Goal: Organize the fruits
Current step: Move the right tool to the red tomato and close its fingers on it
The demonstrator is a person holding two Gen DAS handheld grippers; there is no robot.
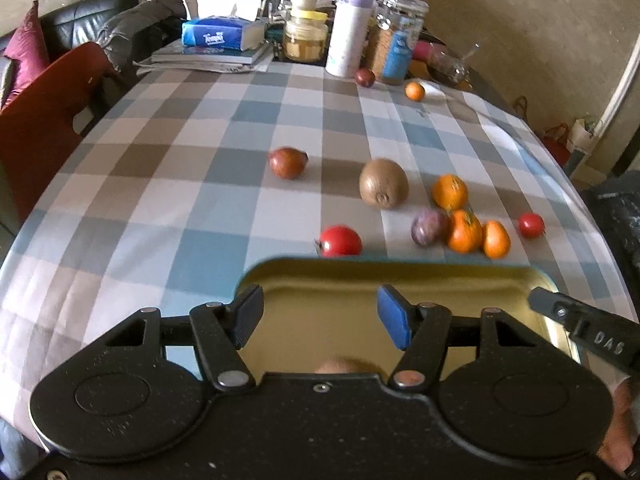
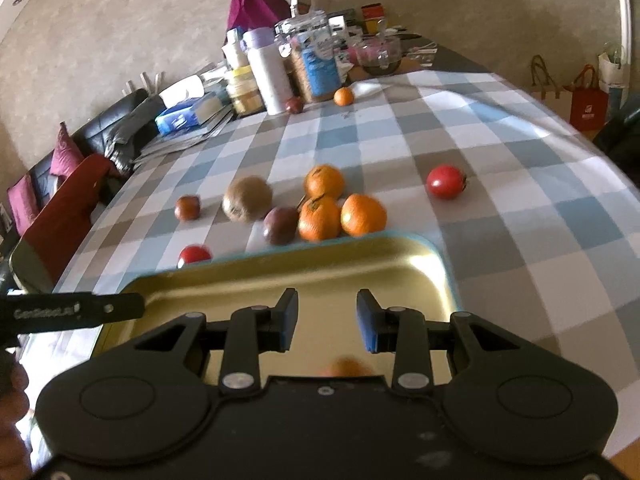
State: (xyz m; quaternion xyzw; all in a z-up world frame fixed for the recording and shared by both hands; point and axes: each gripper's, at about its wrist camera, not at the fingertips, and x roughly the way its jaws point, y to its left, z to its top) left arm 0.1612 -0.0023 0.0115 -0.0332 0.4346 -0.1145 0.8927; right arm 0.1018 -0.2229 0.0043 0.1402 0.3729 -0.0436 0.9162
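1. Directly beneath both tools lies a gold tray (image 1: 400, 268) (image 2: 436, 264) with a blue rim, on the checked tablecloth (image 1: 180, 160).
2. The left tongs (image 1: 322, 314) stand wide over the tray, with nothing between the blue pads.
3. The right tongs (image 2: 327, 318) stand narrow. A gap shows between the pads and they hold nothing.
4. Each tool's finger shows at the edge of the other's view, over a near corner of the tray.
5. One rounded orange-brown fruit (image 2: 346, 366) sits in the tray close under the tongs, mostly hidden by the tool body.
6. Just past the tray's far rim lies a red tomato (image 1: 340, 241) (image 2: 195, 255), ahead of the left tongs.
7. Further ahead sit a kiwi (image 1: 383, 183) (image 2: 247, 199) and, to its left, a red-brown fruit (image 1: 287, 163).
8. Ahead of the right tongs a purple plum (image 2: 280, 225) touches a cluster of three oranges (image 2: 319, 218).
9. A second tomato (image 2: 446, 181) lies apart, ahead and to the right.
10. Far ahead, near a white bottle (image 1: 347, 32), rest a dark fruit (image 1: 365, 77) and a small orange (image 1: 415, 91).
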